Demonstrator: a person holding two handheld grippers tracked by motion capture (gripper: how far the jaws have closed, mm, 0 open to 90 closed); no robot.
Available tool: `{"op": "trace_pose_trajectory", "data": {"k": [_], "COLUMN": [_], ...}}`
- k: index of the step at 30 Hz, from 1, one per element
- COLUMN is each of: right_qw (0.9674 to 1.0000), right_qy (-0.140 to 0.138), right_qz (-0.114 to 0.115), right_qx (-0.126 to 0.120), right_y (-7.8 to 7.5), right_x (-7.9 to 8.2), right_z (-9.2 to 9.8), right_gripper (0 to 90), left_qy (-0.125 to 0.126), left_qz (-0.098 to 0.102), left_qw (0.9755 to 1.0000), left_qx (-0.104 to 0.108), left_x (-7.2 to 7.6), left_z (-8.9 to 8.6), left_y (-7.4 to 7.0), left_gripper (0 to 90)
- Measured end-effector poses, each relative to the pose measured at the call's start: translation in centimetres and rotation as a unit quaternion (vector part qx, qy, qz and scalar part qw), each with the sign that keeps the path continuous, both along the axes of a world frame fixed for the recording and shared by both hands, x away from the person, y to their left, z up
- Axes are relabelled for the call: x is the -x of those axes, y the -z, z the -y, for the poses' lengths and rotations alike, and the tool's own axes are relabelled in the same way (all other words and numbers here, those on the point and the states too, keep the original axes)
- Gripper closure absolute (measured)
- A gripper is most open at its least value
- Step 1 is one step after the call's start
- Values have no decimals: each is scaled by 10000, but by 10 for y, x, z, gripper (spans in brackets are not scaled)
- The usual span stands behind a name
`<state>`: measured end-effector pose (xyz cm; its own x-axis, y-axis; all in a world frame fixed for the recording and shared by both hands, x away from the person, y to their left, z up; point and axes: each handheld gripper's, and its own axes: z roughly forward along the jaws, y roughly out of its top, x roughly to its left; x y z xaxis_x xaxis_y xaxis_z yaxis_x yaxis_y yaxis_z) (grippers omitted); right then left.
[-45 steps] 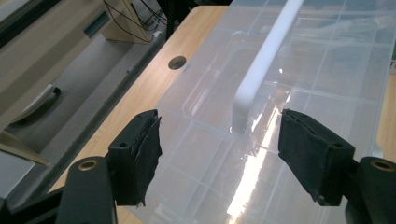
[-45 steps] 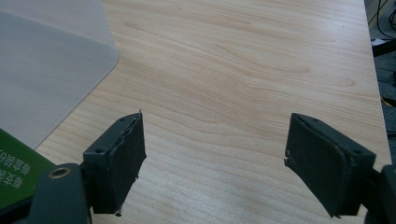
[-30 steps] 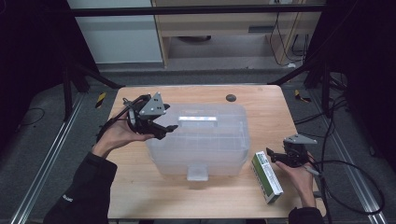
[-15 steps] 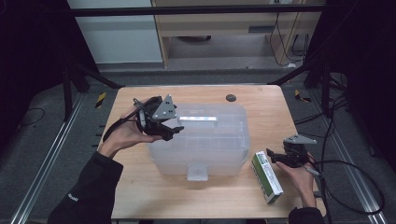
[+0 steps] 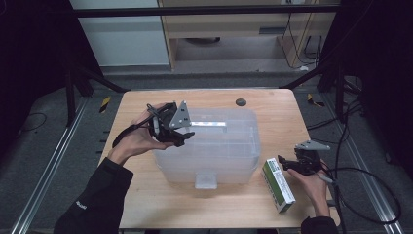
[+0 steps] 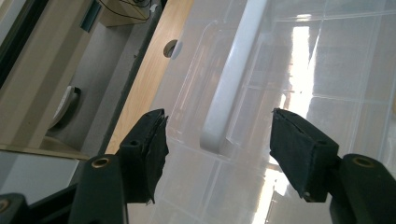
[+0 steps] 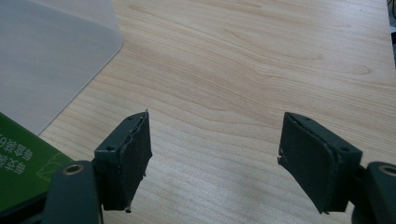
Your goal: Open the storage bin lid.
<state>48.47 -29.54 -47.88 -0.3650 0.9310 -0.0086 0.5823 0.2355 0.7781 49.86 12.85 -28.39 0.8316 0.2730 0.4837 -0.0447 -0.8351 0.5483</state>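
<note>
Since the earlier high view, the left gripper [image 5: 181,136] has slid a little toward the middle of the translucent plastic storage box [image 5: 214,161], and its jaws have just been closing in somewhat, with nothing pinched between them. The right gripper [image 5: 287,165] has kept its place, and its jaws have narrowed slightly too, also with nothing between them.

In the high view, the box sits lid-on in the middle of the wooden table [image 5: 272,105], a white latch [image 5: 205,181] on its near side. The left gripper hovers over the box's far left corner, near the white handle strip [image 5: 209,124] that runs along the top of the lid. The right gripper is at the table's right edge, just beside a green and white carton [image 5: 278,184] that lies flat to the right of the box (whether the two touch cannot be told from here). A small dark round hole [image 5: 240,102] marks the table beyond the box.

In the left gripper view, the left gripper [image 6: 217,140] has its jaws standing wide apart above the clear lid [image 6: 327,70], and the end of the white handle [image 6: 233,79] lies between them, lower down, untouched by either pad.

In the right gripper view, the right gripper [image 7: 212,154] holds its jaws well apart over bare wood [image 7: 243,56]. A corner of the green carton [image 7: 23,163] shows just outside the left-hand jaw, and a frosted corner of the box [image 7: 46,56] lies farther off.
</note>
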Motion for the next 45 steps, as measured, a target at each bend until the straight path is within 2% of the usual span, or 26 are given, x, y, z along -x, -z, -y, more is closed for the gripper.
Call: {"op": "trace_pose_trajectory", "data": {"k": [9, 16, 25, 34, 36, 45], "right_qw": [10000, 10000, 9999, 9999, 9999, 9997], "right_qy": [-31, -44, -50, -70, -75, -144], "right_qz": [-34, -82, -105, -131, -130, -156], "right_qx": [17, 31, 26, -15, -10, -71], "right_y": [0, 1, 2, 1, 1, 0], "right_x": [0, -1, -1, -1, -1, 0], "right_z": [0, -1, -1, -1, -1, -2], "right_gripper": [266, 273, 289, 299, 301, 349], "left_qy": [-25, -52, -7, -34, -59, -135], "left_qz": [98, 139, 196, 226, 200, 344], "left_qw": [9993, 9985, 9981, 9964, 9966, 9945], "left_qx": [-357, -531, -589, -821, -803, -982], "left_x": [-2, -4, -6, -9, -8, -10], "left_z": [9, 15, 23, 29, 30, 33], "left_y": [2, 5, 8, 13, 14, 15], "left_gripper": [423, 453, 517, 585, 610, 685]}}
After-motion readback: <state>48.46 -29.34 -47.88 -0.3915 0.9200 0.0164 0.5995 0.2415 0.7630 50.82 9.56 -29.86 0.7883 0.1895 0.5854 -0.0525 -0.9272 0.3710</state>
